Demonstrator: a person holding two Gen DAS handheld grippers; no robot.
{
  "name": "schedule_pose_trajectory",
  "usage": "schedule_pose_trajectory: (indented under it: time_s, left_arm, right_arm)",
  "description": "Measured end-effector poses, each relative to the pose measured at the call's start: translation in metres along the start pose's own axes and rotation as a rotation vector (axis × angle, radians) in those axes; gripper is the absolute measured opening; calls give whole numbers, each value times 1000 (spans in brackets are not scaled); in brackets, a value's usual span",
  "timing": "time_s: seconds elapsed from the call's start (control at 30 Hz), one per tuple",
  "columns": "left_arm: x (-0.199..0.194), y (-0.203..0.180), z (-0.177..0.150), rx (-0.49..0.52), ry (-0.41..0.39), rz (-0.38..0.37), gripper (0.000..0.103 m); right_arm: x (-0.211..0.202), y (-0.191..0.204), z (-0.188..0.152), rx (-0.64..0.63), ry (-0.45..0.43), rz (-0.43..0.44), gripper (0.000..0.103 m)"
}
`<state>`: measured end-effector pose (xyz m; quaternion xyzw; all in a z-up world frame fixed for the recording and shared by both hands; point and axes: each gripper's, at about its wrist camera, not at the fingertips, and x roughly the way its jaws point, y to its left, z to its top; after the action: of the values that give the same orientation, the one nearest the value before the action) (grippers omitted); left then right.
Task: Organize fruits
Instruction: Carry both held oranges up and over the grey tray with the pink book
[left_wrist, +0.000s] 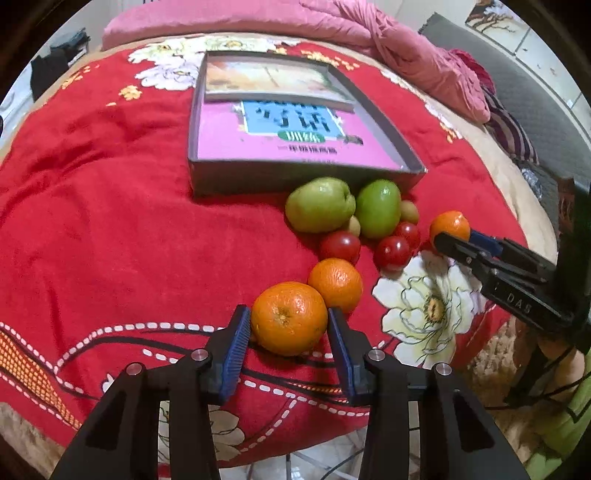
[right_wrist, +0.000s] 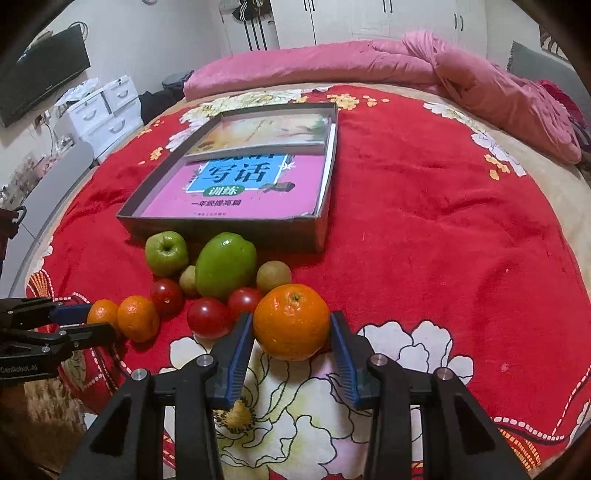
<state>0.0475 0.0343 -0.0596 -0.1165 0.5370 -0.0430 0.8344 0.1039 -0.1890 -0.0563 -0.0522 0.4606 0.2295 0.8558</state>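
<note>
Fruit lies on a red flowered blanket in front of a shallow grey box (left_wrist: 295, 177) (right_wrist: 221, 225) that holds books. My left gripper (left_wrist: 290, 326) is shut on an orange (left_wrist: 289, 317), which also shows in the right wrist view (right_wrist: 103, 313). My right gripper (right_wrist: 291, 328) is shut on another orange (right_wrist: 291, 320), seen in the left wrist view (left_wrist: 450, 225). A third orange (left_wrist: 335, 283) (right_wrist: 137, 322) lies beside the left one. Two green apples (left_wrist: 320, 204) (right_wrist: 225, 265), three red tomatoes (left_wrist: 340, 245) (right_wrist: 208, 316) and small kiwis (right_wrist: 274, 276) lie between.
A pink duvet (right_wrist: 406, 62) is bunched along the far side of the bed. White drawers (right_wrist: 107, 110) and a wall television (right_wrist: 40, 70) stand at the left. The bed edge drops off near both grippers.
</note>
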Motion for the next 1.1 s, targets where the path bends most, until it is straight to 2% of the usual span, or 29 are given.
schedule_pose_trajectory:
  time_s: [0.5,1.1]
  left_arm:
    - [-24,4,27,-22,-78,16,44]
    - [-44,11,70,-61,-166,40,44]
  right_arm:
    - [-24,12,22,-8,-81,43,42]
    - [-38,25,58,-41,-170,53,42]
